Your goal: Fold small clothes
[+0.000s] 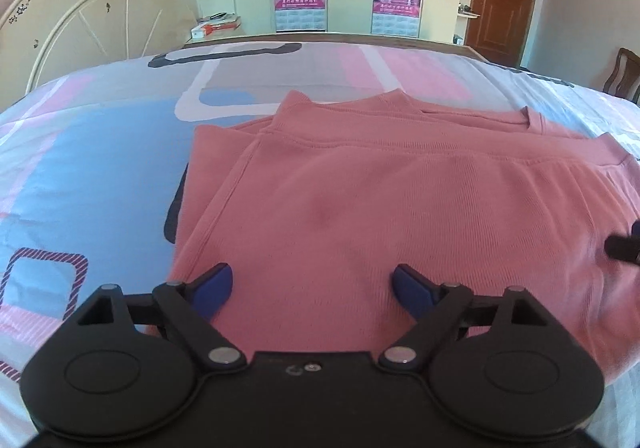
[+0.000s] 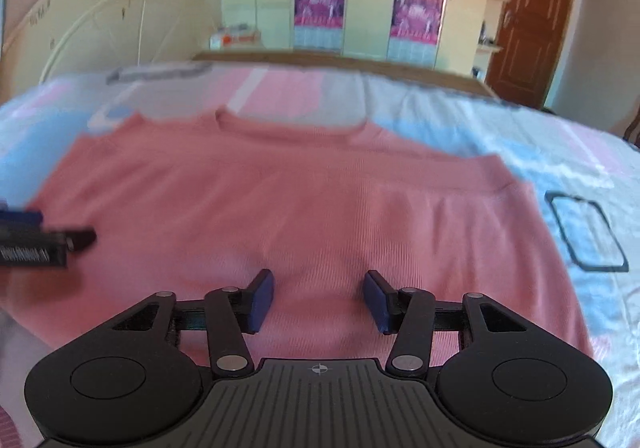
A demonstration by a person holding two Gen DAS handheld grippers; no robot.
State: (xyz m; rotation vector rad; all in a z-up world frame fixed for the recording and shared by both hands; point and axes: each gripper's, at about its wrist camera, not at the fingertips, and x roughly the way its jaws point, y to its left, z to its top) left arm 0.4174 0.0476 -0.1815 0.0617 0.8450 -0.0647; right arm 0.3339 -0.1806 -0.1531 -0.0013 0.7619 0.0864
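On the patterned bedspread (image 1: 100,151) lies a folded pink shirt (image 1: 360,199). Both the left gripper (image 1: 312,288) and right gripper (image 2: 319,300) hang over it with jaws spread, apparently pinching nothing, though the right view is blurred.

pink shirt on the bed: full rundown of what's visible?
The pink shirt is a salmon-pink, fine-ribbed knit with a banded round neckline at its far edge. It lies partly folded on the patterned bedsheet: stitched hems and stacked layers show along its left side in the left wrist view, and a folded-over hem band crosses near the right edge in the right wrist view. The surface is mostly flat with soft wrinkles. Both grippers are open above its near edge; neither grips it.
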